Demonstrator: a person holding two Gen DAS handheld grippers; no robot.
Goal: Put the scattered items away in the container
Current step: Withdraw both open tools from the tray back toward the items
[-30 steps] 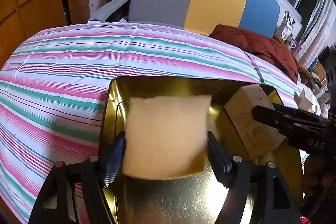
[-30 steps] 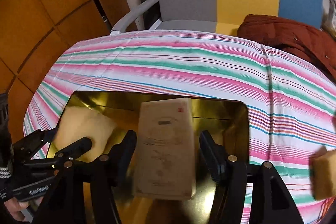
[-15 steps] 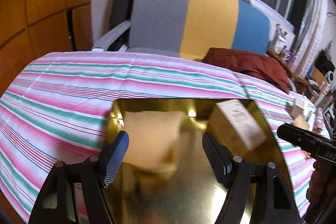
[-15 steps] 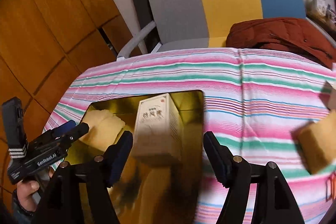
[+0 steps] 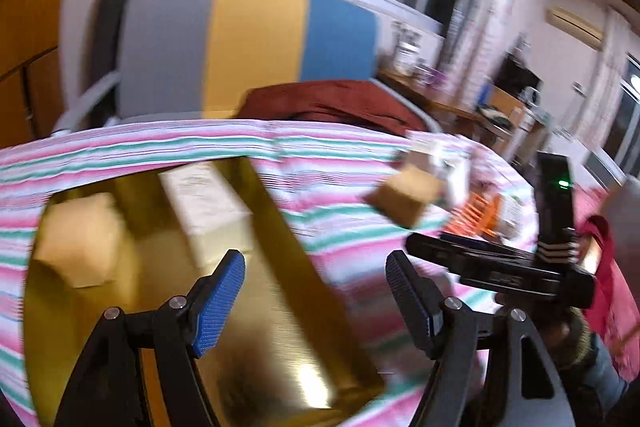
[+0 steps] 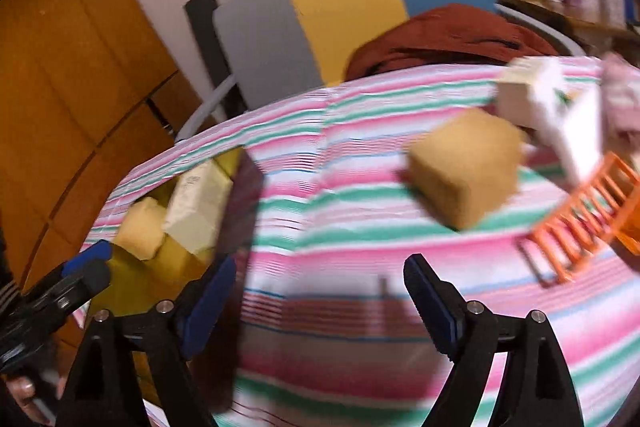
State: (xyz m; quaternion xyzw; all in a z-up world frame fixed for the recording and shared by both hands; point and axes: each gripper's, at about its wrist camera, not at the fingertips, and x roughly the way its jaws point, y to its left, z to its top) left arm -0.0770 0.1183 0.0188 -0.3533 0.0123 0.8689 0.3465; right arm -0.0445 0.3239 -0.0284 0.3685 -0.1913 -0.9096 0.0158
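Both the sponge (image 5: 76, 239) and the pale carton (image 5: 204, 207) now lie released in the gold container (image 5: 280, 307), the left gripper (image 5: 314, 297) spread and empty, the right gripper (image 6: 320, 301) opening on nothing and swung toward the brown block (image 6: 464, 171) on the bench (image 6: 340, 239) (several items there remain unsorted).

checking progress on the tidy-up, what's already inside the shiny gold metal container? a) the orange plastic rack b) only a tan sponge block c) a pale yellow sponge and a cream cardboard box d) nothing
c: a pale yellow sponge and a cream cardboard box lie inside the shiny gold metal container, while the tan sponge block and orange plastic rack are out on the striped cloth.
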